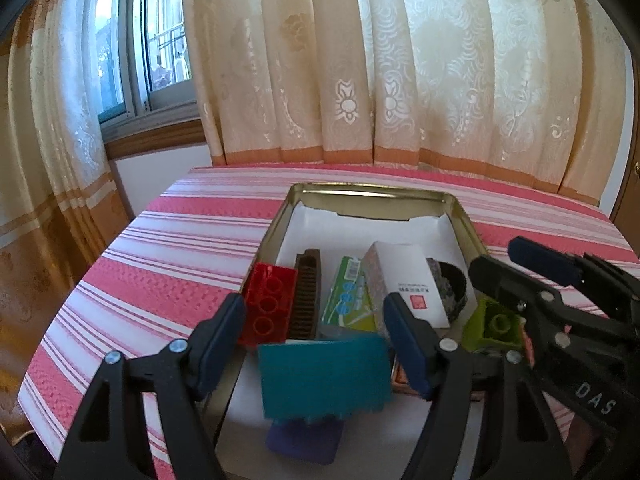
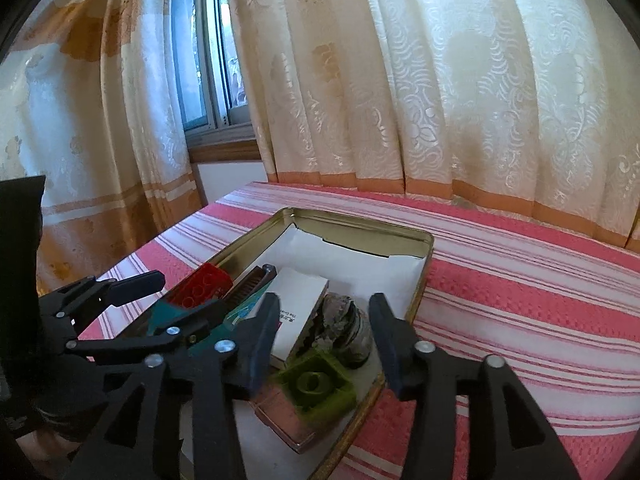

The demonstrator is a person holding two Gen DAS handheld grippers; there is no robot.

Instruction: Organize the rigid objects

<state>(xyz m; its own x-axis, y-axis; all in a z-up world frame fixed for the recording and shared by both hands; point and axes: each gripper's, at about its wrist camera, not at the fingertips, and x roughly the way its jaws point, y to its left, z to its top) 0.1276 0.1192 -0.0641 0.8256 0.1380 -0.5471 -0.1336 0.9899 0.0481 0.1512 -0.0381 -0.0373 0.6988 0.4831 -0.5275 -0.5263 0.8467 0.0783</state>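
An open metal tin [image 1: 280,216] lined with white paper sits on the striped cloth. It holds a red brick [image 1: 268,304], a brown comb [image 1: 306,292], a green packet [image 1: 348,296], a white box [image 1: 408,280] and a dark round jar [image 1: 452,284]. My left gripper [image 1: 314,300] stands open over the tin's near end. A teal flat box [image 1: 324,376], blurred, is between its fingers, with a gap at the left pad. My right gripper [image 2: 325,300] is open just above a green brick [image 2: 316,388], which rests on a copper-coloured flat box [image 2: 288,420] in the tin.
A red and white striped cloth [image 1: 168,272] covers the table. A purple flat thing [image 1: 304,440] lies under the teal box. Cream curtains [image 1: 400,80] hang just behind the table, with a window [image 1: 160,60] at the left. The two grippers are close side by side.
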